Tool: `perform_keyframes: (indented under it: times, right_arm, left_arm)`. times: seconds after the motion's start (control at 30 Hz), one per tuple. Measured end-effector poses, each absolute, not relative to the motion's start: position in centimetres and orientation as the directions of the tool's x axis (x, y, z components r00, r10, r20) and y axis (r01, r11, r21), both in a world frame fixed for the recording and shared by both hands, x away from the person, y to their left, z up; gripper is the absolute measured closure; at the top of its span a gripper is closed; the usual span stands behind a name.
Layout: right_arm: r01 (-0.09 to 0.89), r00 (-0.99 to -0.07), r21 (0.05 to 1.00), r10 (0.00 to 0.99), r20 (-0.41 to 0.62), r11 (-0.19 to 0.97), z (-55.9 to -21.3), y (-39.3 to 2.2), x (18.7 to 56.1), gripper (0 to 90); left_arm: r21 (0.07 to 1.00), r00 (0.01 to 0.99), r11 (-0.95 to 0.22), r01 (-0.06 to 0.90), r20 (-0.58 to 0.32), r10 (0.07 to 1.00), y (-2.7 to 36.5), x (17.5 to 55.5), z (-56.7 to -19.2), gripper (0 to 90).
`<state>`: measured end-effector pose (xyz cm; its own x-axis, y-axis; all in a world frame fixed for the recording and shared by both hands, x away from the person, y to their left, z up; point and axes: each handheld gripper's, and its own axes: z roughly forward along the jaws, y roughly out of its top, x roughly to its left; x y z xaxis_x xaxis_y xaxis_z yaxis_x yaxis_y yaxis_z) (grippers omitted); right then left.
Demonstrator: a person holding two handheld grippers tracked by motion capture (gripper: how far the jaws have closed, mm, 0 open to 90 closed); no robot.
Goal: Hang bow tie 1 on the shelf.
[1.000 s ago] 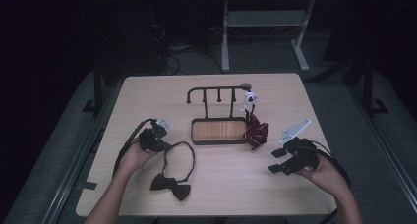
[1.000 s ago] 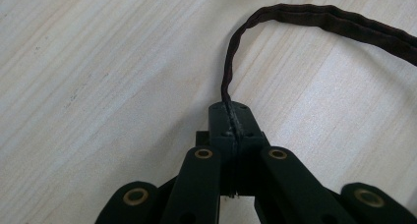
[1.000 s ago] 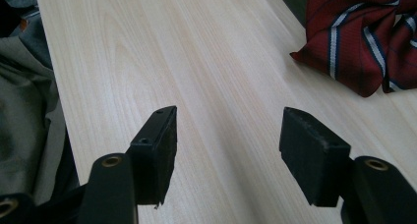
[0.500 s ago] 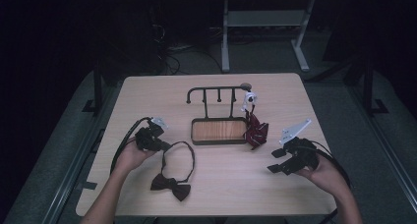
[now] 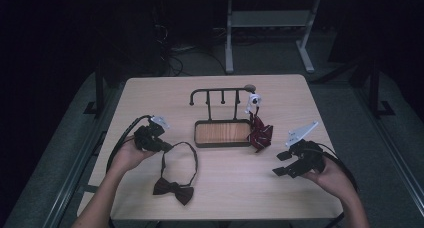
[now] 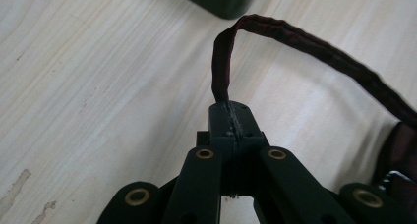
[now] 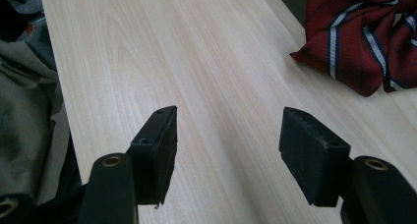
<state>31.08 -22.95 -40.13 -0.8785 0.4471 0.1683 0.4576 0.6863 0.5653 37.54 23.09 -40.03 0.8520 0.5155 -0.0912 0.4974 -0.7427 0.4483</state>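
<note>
Nearest you: dark bow tie (image 5: 173, 190) flat on surface (image 5: 230, 188). Your left tool (image 6: 231, 117) clenched on its neck strap (image 6: 314, 44), strap end lifted. Your right tool (image 7: 228, 138) released, idle. Beyond: striped tie (image 5: 260, 133) hanging on rack (image 5: 220, 115). Risk: thin strap slips from pinch, or bow drags.

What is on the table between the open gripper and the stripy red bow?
Nothing. In the right gripper view, bare wooden table lies between the right gripper, jaws open, and the striped red bow. The high view shows the same gap.
</note>
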Motion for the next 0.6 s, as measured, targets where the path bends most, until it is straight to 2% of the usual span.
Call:
perform_keyframes:
  times: [0.6]
  right_arm:
    - [0.460, -0.877, 0.573, 0.449, 0.173, 0.678, -40.3, -23.3, 31.2, 39.0]
  left_arm:
    - [0.490, 0.876, -0.742, 0.457, -0.099, 0.473, 23.7, 36.3, -37.0, 89.9]
